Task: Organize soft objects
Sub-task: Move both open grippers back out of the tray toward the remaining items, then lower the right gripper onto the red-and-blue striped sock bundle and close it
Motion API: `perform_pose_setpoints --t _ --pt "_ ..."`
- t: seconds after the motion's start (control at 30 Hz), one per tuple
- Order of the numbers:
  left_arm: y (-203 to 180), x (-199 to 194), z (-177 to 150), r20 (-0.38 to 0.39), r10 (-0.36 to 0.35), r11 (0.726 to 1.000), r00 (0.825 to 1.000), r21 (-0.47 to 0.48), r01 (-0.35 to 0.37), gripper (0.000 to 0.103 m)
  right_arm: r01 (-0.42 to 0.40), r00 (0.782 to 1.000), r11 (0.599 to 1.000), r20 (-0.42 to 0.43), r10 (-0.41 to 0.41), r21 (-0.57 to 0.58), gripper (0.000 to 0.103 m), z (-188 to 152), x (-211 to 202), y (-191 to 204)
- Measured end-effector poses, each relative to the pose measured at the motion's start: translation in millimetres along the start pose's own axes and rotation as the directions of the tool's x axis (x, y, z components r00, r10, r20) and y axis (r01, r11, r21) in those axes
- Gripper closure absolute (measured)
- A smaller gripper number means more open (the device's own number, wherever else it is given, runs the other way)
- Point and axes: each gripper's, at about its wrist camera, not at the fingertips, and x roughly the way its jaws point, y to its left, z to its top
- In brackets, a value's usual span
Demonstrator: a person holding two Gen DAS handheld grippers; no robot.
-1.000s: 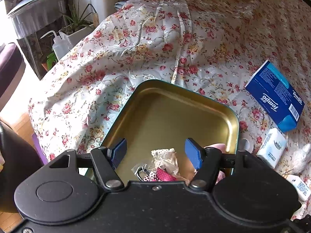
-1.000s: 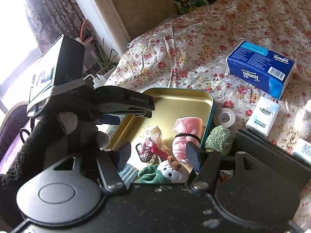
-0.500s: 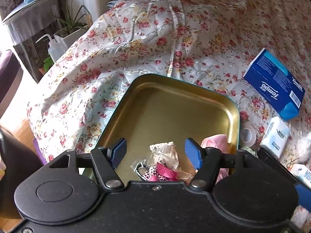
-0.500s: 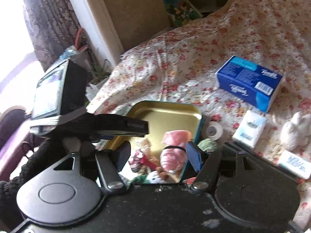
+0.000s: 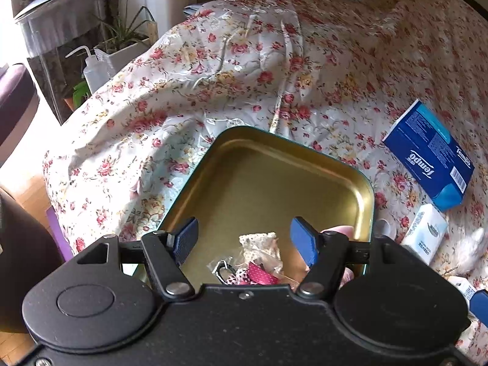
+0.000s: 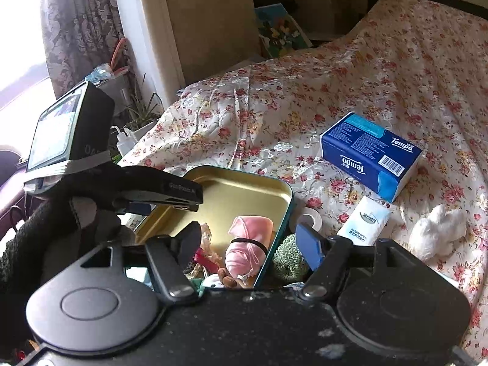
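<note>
A gold tin tray [image 5: 268, 177] with a teal rim lies on the floral bedspread; it also shows in the right wrist view [image 6: 244, 189]. In it lie a pink pouch [image 6: 248, 244], a lace and ribbon bundle [image 5: 259, 259] and a small plush toy [image 6: 219, 279]. A green knitted ball [image 6: 288, 257] sits just outside the tray's right wall. My left gripper [image 5: 244, 241] is open and empty above the tray's near end. My right gripper [image 6: 248, 244] is open and empty over the pink pouch. A white plush rabbit [image 6: 436, 228] lies at the right.
A blue Tempo tissue box [image 6: 369, 155], a small white tissue pack [image 6: 364, 221] and a roll of white tape [image 6: 308, 218] lie right of the tray. The left hand-held unit with its screen [image 6: 61, 134] is at the left. A squeeze bottle [image 5: 94, 70] and potted plant stand beyond the bed edge.
The right gripper has risen and drawn back, so more of the bed shows. The left gripper shifted slightly over the tray. Both stay open.
</note>
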Motion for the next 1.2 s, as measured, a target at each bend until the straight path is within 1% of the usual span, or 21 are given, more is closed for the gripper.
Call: perform_pose_setpoints --t 0.13,0.3,0.33,0.4,0.5,0.6,0.73,0.83,0.97,1.03,1.1,1.2 --pt "-2.9 -0.9 0.4 0.02 0.02 0.999 1.0 0.025 -0.021 0.04 0.041 0.999 0.998 0.001 -0.041 0.039 0.035 2.1 -0.4 -5.7" --pt "-13.8 -9.6 -3.0 0.061 0.02 0.995 0.998 0.092 -0.026 0.039 0.116 0.993 0.982 -0.002 -0.117 0.149 0.035 8.5 0.8 -29.5" --pt "-17.3 -12.3 -4.6 0.072 0.017 0.993 0.997 0.113 -0.025 0.039 0.131 0.991 0.976 0.0 -0.133 0.176 0.035 10.0 0.4 -36.3" --pt "-23.0 -16.3 -7.4 0.085 0.009 0.99 0.996 0.143 -0.021 0.034 0.156 0.987 0.963 0.004 -0.16 0.219 0.035 12.8 -0.6 -49.5" --pt "-34.3 -21.1 -12.3 0.082 -0.019 0.982 0.996 0.189 0.003 0.033 0.188 0.981 0.944 -0.006 -0.194 0.27 0.035 17.8 1.9 -72.7" --pt "-46.1 -26.9 -17.9 0.073 -0.052 0.973 0.996 0.228 0.034 0.033 0.202 0.979 0.922 -0.041 -0.2 0.33 0.035 21.0 7.4 -98.3" --pt "-60.9 -33.9 -26.8 0.03 -0.11 0.962 0.993 0.256 0.099 0.032 0.209 0.978 0.88 -0.079 -0.194 0.428 0.035 22.1 9.5 -136.1" --pt "-67.3 -37.2 -33.6 -0.028 -0.167 0.956 0.986 0.239 0.169 0.032 0.229 0.973 0.852 -0.084 -0.215 0.471 0.035 22.5 6.6 -156.0" --pt "-76.5 -40.3 -41.7 -0.07 -0.193 0.946 0.979 0.25 0.205 0.032 0.238 0.97 0.826 -0.08 -0.23 0.51 0.035 21.9 0.0 -174.3" --pt "-81.0 -41.1 -45.7 -0.082 -0.201 0.942 0.976 0.256 0.216 0.032 0.24 0.969 0.82 -0.08 -0.233 0.519 0.035 21.1 -2.7 -179.7" --pt "-84.8 -40.4 -49.1 -0.11 -0.211 0.938 0.971 0.256 0.233 0.032 0.252 0.966 0.82 -0.08 -0.247 0.514 0.035 21.1 -5.7 -182.7" --pt "-83.5 -41.8 -50.3 -0.158 -0.25 0.937 0.955 0.209 0.28 0.032 0.26 0.964 0.827 -0.088 -0.25 0.498 0.035 21.1 -2.0 -183.7"
